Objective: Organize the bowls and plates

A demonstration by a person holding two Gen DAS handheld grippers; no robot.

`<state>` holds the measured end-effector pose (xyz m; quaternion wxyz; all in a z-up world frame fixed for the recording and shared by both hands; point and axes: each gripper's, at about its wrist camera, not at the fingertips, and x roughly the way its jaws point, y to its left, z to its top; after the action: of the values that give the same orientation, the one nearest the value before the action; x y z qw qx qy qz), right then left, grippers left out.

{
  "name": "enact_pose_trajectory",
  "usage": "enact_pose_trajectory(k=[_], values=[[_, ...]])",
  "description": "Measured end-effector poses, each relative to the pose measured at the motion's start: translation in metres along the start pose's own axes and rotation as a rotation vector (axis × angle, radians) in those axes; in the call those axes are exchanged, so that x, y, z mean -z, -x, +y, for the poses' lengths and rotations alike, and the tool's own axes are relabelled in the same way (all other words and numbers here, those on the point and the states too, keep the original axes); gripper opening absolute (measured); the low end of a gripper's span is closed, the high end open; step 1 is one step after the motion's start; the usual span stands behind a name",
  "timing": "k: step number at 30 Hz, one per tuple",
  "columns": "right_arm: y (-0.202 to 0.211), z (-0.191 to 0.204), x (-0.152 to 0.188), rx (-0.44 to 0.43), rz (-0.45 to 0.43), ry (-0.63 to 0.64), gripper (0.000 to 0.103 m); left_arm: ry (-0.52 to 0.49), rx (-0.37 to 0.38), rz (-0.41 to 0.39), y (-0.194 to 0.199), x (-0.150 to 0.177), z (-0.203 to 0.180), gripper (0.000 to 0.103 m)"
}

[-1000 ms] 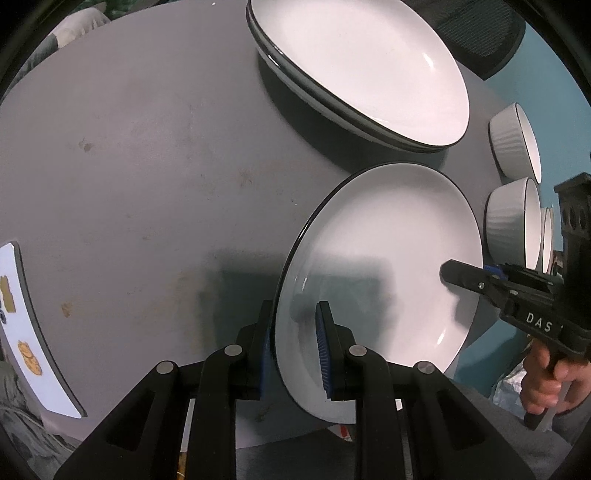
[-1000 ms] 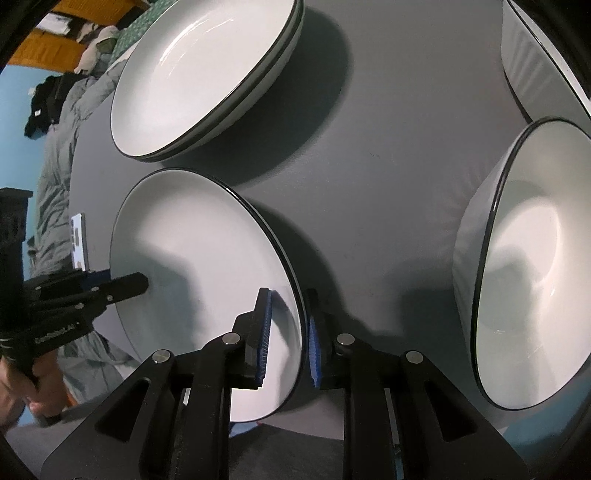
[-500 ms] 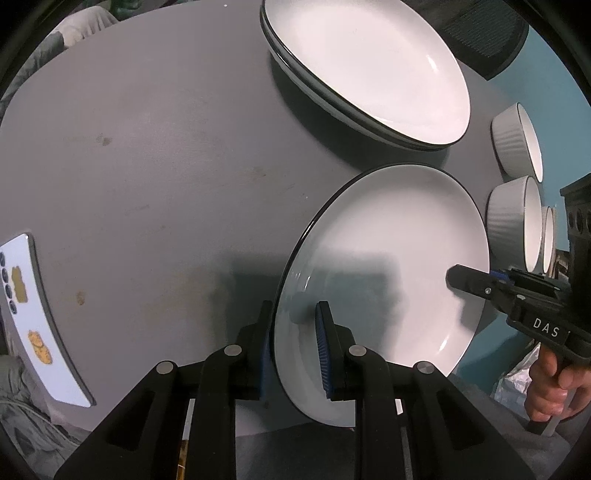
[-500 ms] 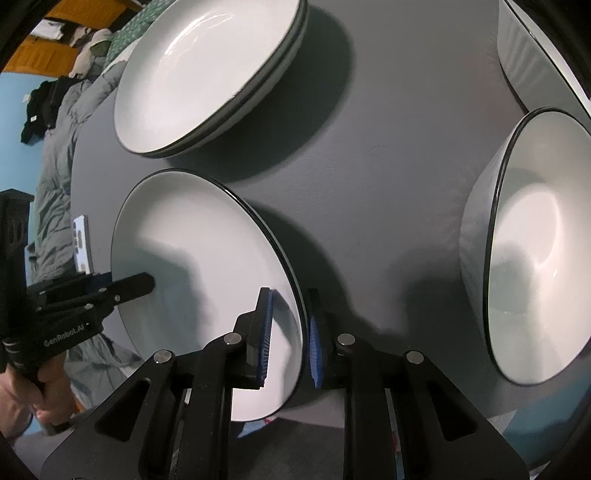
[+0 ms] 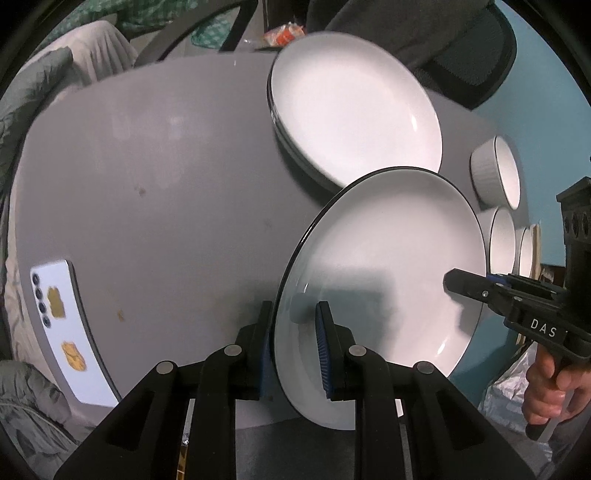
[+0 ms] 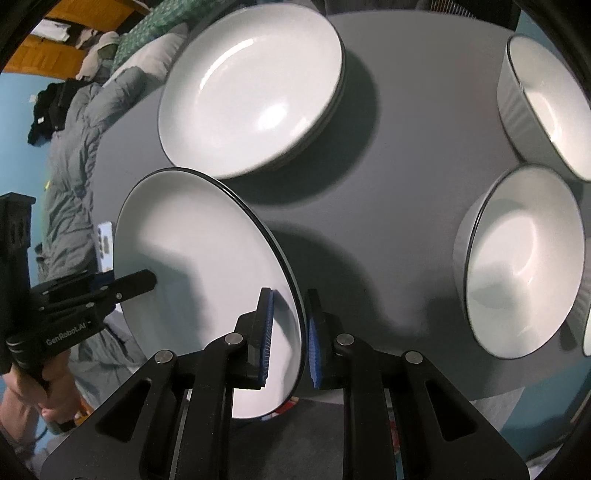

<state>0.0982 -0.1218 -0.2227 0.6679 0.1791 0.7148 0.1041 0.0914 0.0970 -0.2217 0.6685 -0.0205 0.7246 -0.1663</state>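
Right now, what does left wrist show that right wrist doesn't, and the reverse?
Left wrist only: a third bowl at the right edge behind the others, the dark chair past the table, and an orange wrapper.

Right wrist only: orange shelving and dark clothes against the blue wall.

Both: the held plate, each gripper's jaws clamped on its opposite rim (left gripper, right gripper), the plate stack, two bowls, and the phone.

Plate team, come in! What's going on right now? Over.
Left gripper and right gripper shut on one white black-rimmed plate. Plate clear of grey table. Plate stack ahead, path open.
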Motion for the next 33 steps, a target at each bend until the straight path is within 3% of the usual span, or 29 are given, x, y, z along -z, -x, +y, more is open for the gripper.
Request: enact_pose_trajectory(k=[16,23,33], values=[[0.013,0.012,-0.067,0.015,-0.089,-0.013,0.017,-0.018,-0.034,-0.073,0.019,-0.083,-0.002,0.022],[0.007,0.003,-0.1,0.019,-0.084,-0.015,0.017,-0.003,-0.044,-0.066,0.011,-0.121,0.004,0.022],[-0.001,-0.011,-0.133,0.01,-0.053,-0.04,0.017,-0.001,-0.087,-0.053,0.0,-0.143,0.005,0.024]])
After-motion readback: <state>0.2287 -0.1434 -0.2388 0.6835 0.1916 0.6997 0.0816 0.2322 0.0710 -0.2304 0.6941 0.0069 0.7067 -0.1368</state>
